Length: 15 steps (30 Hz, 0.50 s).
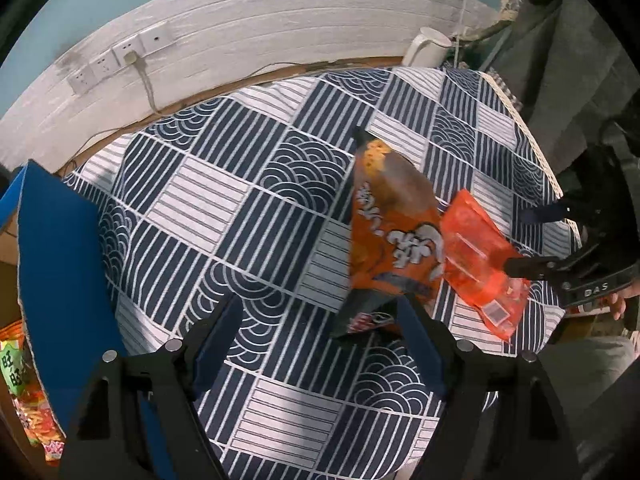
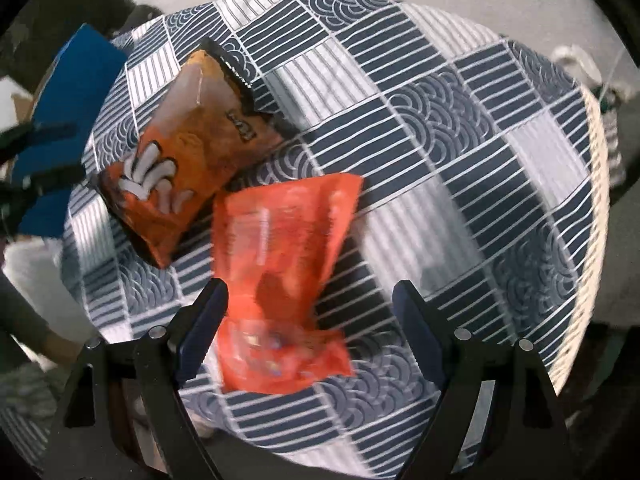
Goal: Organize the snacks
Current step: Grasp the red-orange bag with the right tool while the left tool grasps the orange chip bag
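— Blue fabric-sided storage bin at the far left of the left wrist view, yes? What's in it?

— Some bright snack packets, green and orange, low in its corner. Beside it spreads the counter under a navy-and-white patterned cloth.

— And the left hand-held gripper?

— Its jaws stand wide apart over bare cloth, nothing between them. Just past its right finger lies the large orange crisp bag with white lettering and dark ends, flat on the cloth.

— Anything touching that bag?

— The smaller translucent red-orange plastic packet sits against its right edge. Further right, the right hand-held gripper hangs over the counter's edge, one dark finger over the packet's corner.

— What does the right wrist view give?

— Left to right: the bin, the crisp bag, then the red-orange packet, blurred, lying between the right hand-held gripper's spread fingers. The left finger is close beside it; the right one is clear of it. The pads do not press on it, so nothing is gripped.

— Behind the counter?

— White panelled wall with sockets, and a white jug at the back right.
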Available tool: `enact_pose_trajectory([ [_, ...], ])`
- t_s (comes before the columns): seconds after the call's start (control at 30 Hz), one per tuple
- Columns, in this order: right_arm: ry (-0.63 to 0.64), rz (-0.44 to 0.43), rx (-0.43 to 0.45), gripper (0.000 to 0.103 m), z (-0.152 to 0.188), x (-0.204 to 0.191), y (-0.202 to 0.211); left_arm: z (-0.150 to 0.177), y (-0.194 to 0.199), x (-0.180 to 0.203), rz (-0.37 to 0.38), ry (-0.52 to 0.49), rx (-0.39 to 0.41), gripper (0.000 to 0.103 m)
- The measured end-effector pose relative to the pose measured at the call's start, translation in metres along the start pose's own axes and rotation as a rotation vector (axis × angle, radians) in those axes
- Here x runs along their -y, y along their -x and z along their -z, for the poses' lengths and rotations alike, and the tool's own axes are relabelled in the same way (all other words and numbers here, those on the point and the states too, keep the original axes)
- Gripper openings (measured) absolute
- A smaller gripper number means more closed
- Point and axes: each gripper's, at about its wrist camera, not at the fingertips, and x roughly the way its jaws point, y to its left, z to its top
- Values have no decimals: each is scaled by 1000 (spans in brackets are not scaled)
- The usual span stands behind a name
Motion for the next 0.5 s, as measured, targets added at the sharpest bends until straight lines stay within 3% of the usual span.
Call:
enact_pose_trajectory([
  [0.1,-34,-4,-8,84,1,-13,-8,-1,-4,4,-2,-21,-9,81],
  [0.3,-11,95,-35,84,3,-31,-26,0,-10,6,23,-23,-13,81],
  [0.5,-13,107,-73,84,14,-33,-46,2,-16,5,29,-18,-26,81],
])
